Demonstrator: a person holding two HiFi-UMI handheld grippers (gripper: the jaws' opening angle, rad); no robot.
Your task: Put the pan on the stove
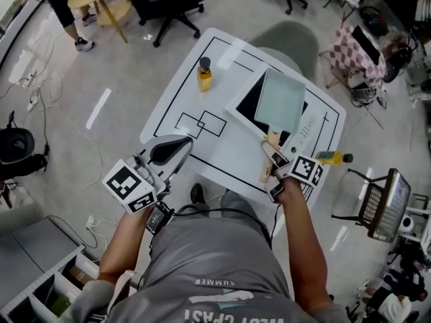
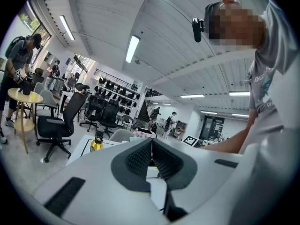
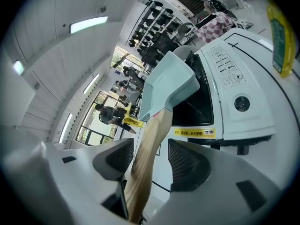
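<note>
A pale green square pan [image 1: 279,103] rests on the black glass of the white stove [image 1: 315,128] at the table's right side. Its wooden handle [image 1: 269,155] points toward me. My right gripper [image 1: 275,160] is open, and the handle lies between its jaws. In the right gripper view the handle [image 3: 147,144] runs close by the left pad with a clear gap to the right pad, and the pan [image 3: 168,86] sits ahead on the stove [image 3: 239,102]. My left gripper [image 1: 168,150] is shut and empty at the table's near-left edge, its pads meeting in the left gripper view [image 2: 151,156].
A yellow bottle [image 1: 204,75] stands at the far left of the white table [image 1: 182,93], which carries black outline markings. Another yellow bottle [image 1: 331,157] lies by the stove's right edge. Office chairs and a wooden stool stand on the floor beyond the table.
</note>
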